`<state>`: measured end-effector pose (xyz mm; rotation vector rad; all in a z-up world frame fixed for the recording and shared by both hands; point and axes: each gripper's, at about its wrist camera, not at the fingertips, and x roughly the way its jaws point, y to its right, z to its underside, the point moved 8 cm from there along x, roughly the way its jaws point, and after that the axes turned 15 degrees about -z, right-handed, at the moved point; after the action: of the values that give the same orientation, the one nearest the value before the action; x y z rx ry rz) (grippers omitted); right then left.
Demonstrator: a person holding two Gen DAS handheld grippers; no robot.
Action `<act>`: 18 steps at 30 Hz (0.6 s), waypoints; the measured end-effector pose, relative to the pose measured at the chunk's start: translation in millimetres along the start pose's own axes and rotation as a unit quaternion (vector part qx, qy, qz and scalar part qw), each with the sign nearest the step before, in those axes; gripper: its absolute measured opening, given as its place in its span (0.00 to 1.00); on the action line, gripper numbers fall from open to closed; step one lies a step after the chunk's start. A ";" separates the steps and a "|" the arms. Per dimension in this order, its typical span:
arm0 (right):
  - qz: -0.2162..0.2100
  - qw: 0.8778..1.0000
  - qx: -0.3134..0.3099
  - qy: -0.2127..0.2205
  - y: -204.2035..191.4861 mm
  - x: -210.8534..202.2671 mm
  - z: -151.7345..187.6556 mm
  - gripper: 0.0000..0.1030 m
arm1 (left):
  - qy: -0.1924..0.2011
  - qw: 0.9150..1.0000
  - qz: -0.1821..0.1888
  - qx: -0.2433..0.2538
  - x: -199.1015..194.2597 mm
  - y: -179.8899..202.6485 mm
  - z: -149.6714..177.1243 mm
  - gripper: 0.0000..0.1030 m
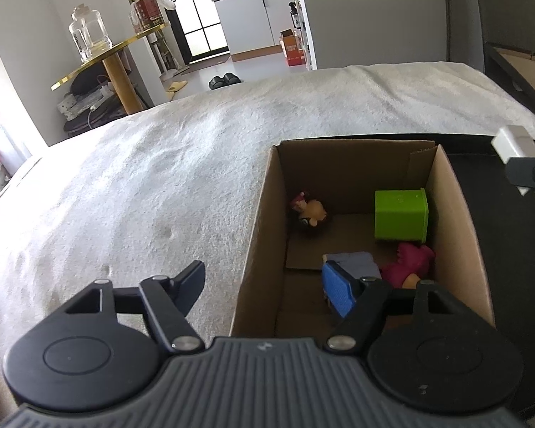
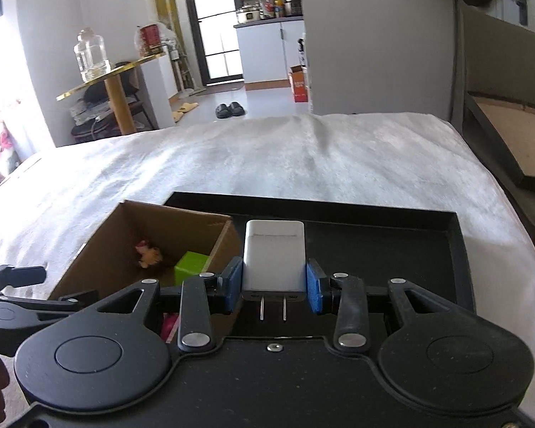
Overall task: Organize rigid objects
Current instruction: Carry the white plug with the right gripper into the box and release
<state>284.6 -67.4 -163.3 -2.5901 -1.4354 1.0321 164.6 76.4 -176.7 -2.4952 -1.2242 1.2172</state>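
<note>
The right gripper (image 2: 274, 283) is clamping its blue fingers (image 2: 230, 285) on a white charger (image 2: 274, 258), prongs pointing toward the camera, at the centre of the right wrist frame above a black tray (image 2: 410, 249). The left gripper (image 1: 267, 285) is hanging with its fingers (image 1: 339, 290) spread apart, gripping nothing, over the left wall of the cardboard box (image 1: 256, 235), lower centre of its frame. Inside the box, a green block (image 1: 400, 214) and small toys are lying.

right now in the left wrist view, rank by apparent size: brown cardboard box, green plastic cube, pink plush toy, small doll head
1. brown cardboard box
2. green plastic cube
3. pink plush toy, partly hidden by the left gripper, so unsure
4. small doll head
</note>
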 end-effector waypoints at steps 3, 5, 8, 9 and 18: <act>-0.012 1.000 -0.008 -0.003 -10.1 3.4 -2.9 0.35 | -0.002 1.000 0.004 -0.007 1.3 -2.5 0.9 0.64; -0.018 1.000 -0.010 -0.004 -17.3 5.6 -3.8 0.35 | -0.003 1.000 0.010 -0.012 1.9 -3.3 1.5 0.61; -0.030 0.999 -0.015 -0.009 -30.5 10.6 -3.5 0.35 | -0.008 1.000 0.023 -0.017 4.1 -2.2 3.1 0.49; -0.034 0.999 -0.018 -0.012 -35.3 12.9 -3.2 0.35 | -0.009 0.999 0.026 -0.019 4.7 -2.8 3.3 0.46; -0.065 0.997 -0.024 -0.040 -68.1 35.8 5.2 0.35 | -0.017 0.998 0.048 -0.035 11.0 -10.9 9.9 0.22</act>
<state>243.5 -2.3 -166.0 -2.4736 -1.6407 1.1089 154.8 89.3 -185.6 -2.6218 -1.1860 1.2663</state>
